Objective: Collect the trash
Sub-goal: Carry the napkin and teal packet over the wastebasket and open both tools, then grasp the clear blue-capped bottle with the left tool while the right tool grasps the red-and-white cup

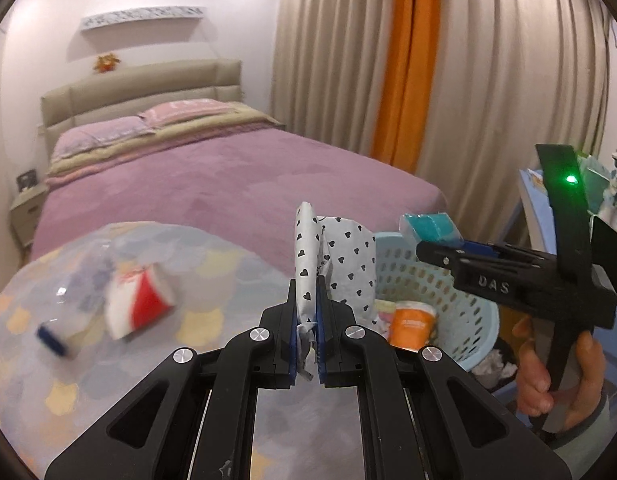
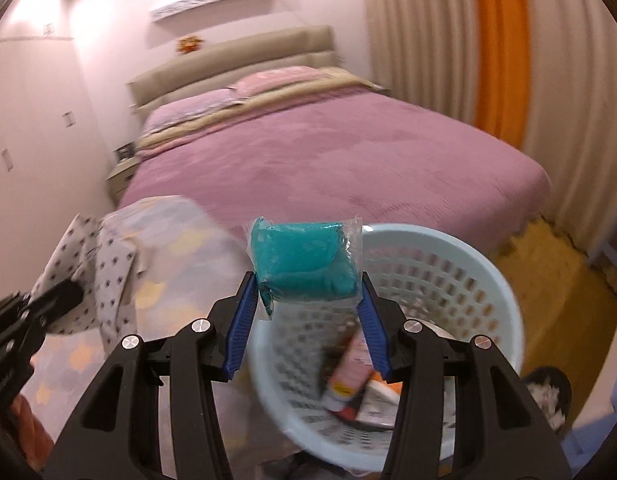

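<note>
My left gripper [image 1: 307, 300] is shut on a white paper wrapper with black hearts [image 1: 306, 256], held upright beside the pale blue perforated basket [image 1: 464, 300]. My right gripper [image 2: 306, 292] is shut on a teal packet in clear plastic [image 2: 306, 256], held above the basket's [image 2: 448, 272] near rim. In the left wrist view the right gripper [image 1: 428, 240] with the teal packet [image 1: 428, 228] hovers over the basket. The basket holds an orange cup [image 1: 412, 322] and a pink tube [image 2: 352, 368]. A red and white paper cup [image 1: 140, 300] and a clear bottle with a blue cap [image 1: 52, 338] lie on the patterned table cover.
A bed with a purple cover [image 1: 228, 176] stands behind the table. Beige and orange curtains [image 1: 412, 60] hang at the right. A blue stool or shelf [image 1: 528, 200] is at the far right. A dark bin with crumpled paper [image 2: 548, 396] sits on the floor.
</note>
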`<state>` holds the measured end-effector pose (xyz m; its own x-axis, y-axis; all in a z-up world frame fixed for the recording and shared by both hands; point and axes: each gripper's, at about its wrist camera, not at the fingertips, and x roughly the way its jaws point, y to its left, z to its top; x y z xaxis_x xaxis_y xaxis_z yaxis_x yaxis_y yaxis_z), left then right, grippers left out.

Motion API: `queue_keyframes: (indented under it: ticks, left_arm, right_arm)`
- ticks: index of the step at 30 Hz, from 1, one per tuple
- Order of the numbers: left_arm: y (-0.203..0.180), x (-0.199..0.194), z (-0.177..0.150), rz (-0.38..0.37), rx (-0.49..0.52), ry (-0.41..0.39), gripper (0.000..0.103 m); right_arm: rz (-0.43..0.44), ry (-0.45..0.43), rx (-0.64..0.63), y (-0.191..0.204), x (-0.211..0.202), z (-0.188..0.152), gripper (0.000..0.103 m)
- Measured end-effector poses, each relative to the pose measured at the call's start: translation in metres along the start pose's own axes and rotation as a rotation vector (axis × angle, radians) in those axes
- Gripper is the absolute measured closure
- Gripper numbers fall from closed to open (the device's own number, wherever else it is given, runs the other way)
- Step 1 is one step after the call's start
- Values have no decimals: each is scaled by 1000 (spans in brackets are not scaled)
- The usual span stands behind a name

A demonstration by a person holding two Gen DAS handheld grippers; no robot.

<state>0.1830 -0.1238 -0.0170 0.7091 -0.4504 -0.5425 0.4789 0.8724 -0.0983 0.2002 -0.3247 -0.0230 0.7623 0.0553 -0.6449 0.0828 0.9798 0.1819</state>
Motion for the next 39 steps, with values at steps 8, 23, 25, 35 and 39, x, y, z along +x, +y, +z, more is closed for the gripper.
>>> queue_keyframes:
  ticks: [8,23,25,35,39]
  left_arm:
    - [-27,56,11,-89,22,75,98]
    - [-46,112,-5,-124,6,191,56]
    - [-44,108,-5,-125,-3,186,54]
    - [-23,75,-18,-126,-76,150,53]
    - [-11,54,-20,-114,-90,115,49]
  right_arm:
    - [-113,113,164,-60,35,8,57]
    - [-98,183,232,-103,56,-10,41]
    - [-86,177,232,-104,53,-12,39]
    - [-14,139,197,-78,33,-8,39]
    - [3,117,130,-51,24,-6,39]
